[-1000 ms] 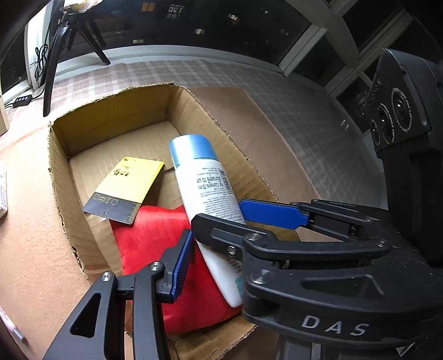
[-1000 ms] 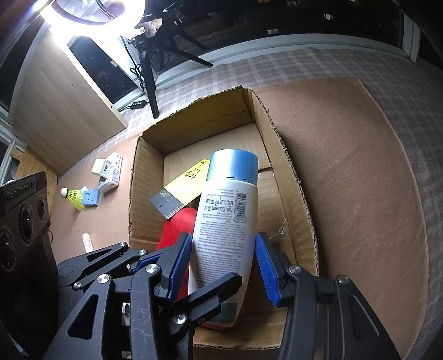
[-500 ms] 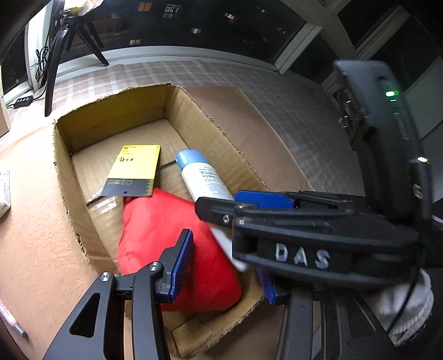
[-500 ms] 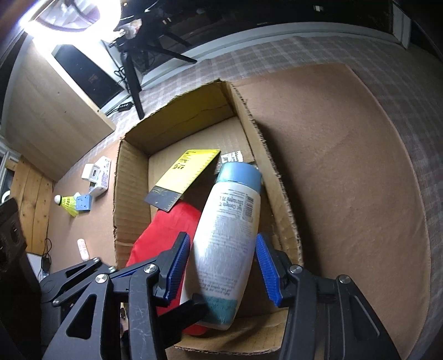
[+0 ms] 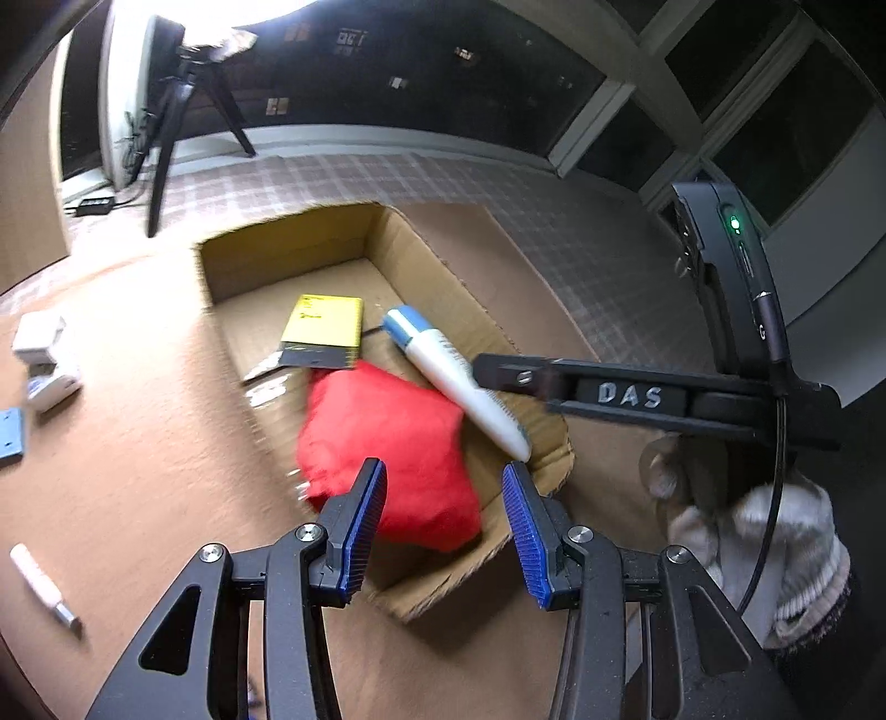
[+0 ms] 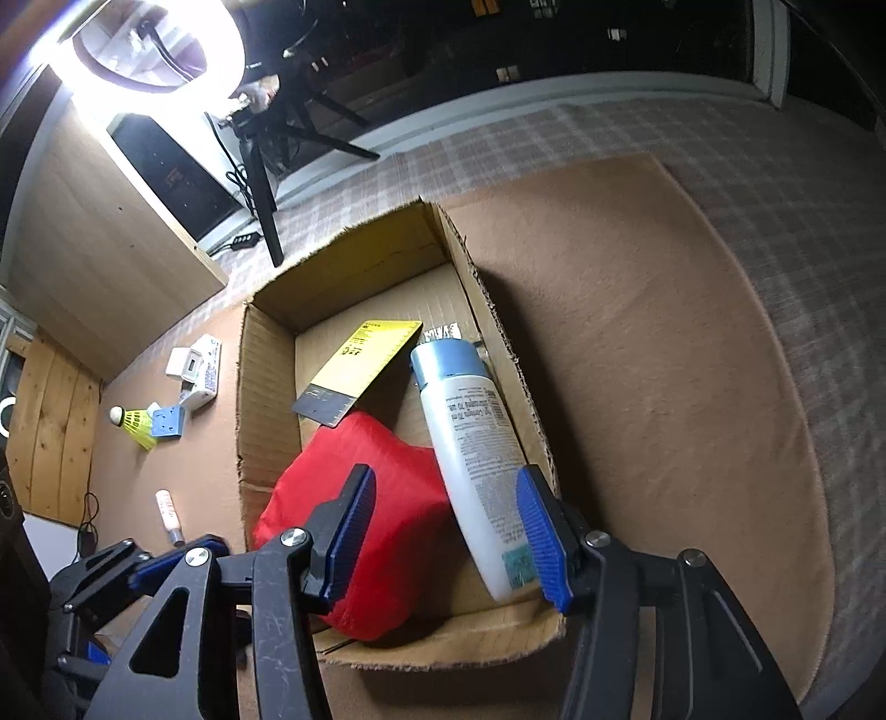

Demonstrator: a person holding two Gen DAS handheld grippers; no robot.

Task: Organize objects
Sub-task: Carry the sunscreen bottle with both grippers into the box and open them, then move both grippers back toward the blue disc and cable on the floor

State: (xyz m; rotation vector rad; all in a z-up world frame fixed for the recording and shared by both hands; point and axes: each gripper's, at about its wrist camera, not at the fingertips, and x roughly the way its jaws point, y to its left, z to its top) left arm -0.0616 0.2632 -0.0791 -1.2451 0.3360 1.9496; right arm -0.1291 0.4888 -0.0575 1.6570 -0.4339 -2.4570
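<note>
Left wrist view: left gripper (image 5: 443, 526) hovers empty, jaws moderately apart, above the cardboard box (image 5: 288, 243); a careless pass could snag its near rim. Right wrist view: right gripper (image 6: 443, 531) is opening, bottle (image 6: 470, 443) lying free inside, right of the red pouch (image 6: 360, 526) and yellow card (image 6: 360, 365).

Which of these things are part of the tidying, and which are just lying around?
Part of the job:
- cardboard box
- white bottle
- red pouch
- yellow card
- shuttlecock
- small tube

Just lying about:
- tripod
- ring light
</note>
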